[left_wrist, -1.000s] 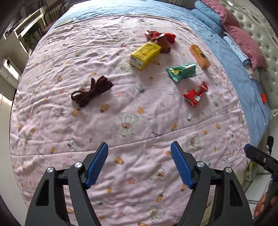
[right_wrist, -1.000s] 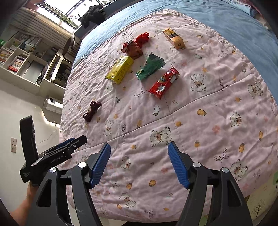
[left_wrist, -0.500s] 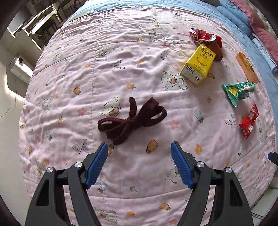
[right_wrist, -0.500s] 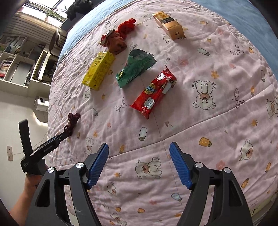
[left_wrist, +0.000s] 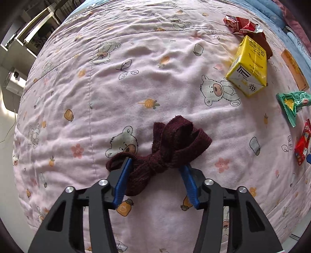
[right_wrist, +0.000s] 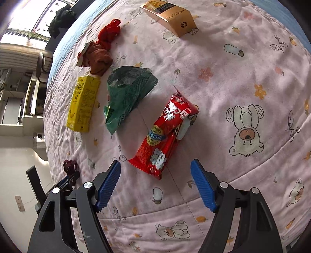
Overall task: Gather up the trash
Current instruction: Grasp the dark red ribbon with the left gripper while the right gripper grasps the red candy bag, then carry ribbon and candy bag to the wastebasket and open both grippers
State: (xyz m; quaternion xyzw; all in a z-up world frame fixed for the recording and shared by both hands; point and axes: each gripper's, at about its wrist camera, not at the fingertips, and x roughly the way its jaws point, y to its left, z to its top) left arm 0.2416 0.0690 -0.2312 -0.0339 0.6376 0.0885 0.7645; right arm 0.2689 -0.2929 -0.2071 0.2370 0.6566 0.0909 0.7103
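Note:
A dark maroon knotted cloth strip lies on the pink bear-print quilt. My left gripper is open, its blue fingers on either side of the strip's knot. My right gripper is open, just short of a red snack wrapper. Beyond lie a green wrapper, a yellow milk carton, a brown crumpled wrapper and an orange-tan box. The carton and green wrapper also show at the right of the left wrist view.
A red fabric scrap lies past the brown wrapper. The bed's left edge drops to a pale floor with shelves beyond. A blue sheet lies past the quilt.
Both grippers have moved forward and down toward the bed. The left now straddles the maroon strip with its fingers narrowed. The right has come up close to the red wrapper.

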